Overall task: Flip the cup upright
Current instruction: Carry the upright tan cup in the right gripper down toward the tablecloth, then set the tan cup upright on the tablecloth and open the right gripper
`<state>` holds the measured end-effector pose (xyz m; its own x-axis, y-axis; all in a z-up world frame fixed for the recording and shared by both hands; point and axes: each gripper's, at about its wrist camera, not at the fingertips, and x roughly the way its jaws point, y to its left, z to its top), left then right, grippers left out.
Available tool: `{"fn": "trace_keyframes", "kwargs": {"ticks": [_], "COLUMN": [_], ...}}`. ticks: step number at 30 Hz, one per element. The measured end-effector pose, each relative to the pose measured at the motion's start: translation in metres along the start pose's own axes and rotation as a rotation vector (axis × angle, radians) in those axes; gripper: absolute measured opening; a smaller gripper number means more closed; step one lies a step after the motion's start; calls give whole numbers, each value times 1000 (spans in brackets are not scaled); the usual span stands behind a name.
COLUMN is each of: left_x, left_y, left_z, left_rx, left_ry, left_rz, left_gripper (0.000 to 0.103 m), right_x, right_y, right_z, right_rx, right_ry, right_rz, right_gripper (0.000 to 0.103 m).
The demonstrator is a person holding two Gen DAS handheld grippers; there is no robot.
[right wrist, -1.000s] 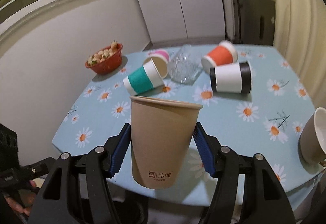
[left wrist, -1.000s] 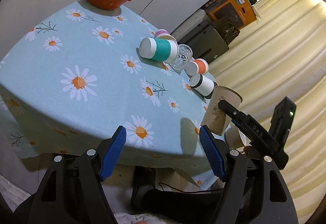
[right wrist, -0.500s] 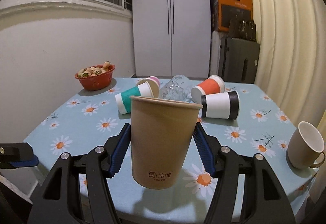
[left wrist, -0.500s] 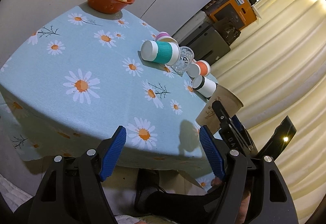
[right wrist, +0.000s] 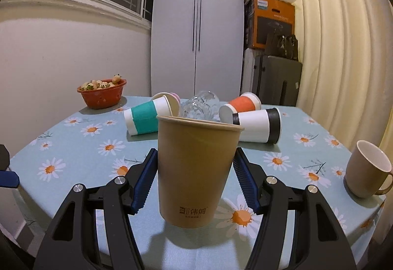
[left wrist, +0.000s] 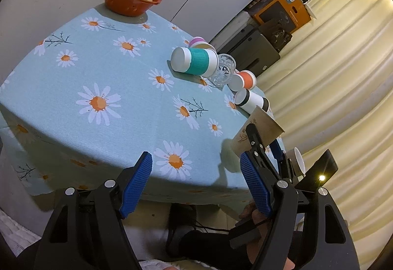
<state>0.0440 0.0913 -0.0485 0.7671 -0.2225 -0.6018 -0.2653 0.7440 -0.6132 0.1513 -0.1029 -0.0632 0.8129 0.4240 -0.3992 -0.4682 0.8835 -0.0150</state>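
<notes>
A brown paper cup [right wrist: 196, 171] stands upright between the fingers of my right gripper [right wrist: 195, 179], its base at or just above the daisy tablecloth [right wrist: 73, 147] near the front edge. The pads sit against its sides. The cup also shows in the left wrist view [left wrist: 258, 132], held by the right gripper [left wrist: 264, 147]. My left gripper [left wrist: 196, 181] is open and empty, off the table's near edge.
Lying on their sides mid-table are a teal cup [right wrist: 145, 117], a pink cup [right wrist: 172, 98], a clear glass [right wrist: 200, 105], an orange cup [right wrist: 242, 105] and a black-banded white cup [right wrist: 258, 127]. A beige mug [right wrist: 366, 171] stands at right. A red fruit bowl [right wrist: 102, 94] sits far left.
My right gripper has lowered the brown cup toward the tablecloth and levelled out. The left gripper has drifted slightly and stays open.
</notes>
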Motion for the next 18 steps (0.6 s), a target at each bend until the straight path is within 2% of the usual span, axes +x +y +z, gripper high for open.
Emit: {"fn": "trace_keyframes", "kwargs": {"ticks": [7,14,18], "left_x": [-3,-5,-6], "left_y": [-2,-5,-6], "left_z": [-1,-2,-2], "left_rx": [4,18,26], "left_ry": [-11,-22,-32], "left_rz": [-7,5,14], "left_gripper": [72,72,72], "right_x": [6,6,6], "right_y": [1,15,13], "right_z": [-10,-24,-25], "right_rx": [-9,-92,-72], "right_ry": [1,18,26], "right_rz": [-14,-16,-16], "right_gripper": [62,62,62]}}
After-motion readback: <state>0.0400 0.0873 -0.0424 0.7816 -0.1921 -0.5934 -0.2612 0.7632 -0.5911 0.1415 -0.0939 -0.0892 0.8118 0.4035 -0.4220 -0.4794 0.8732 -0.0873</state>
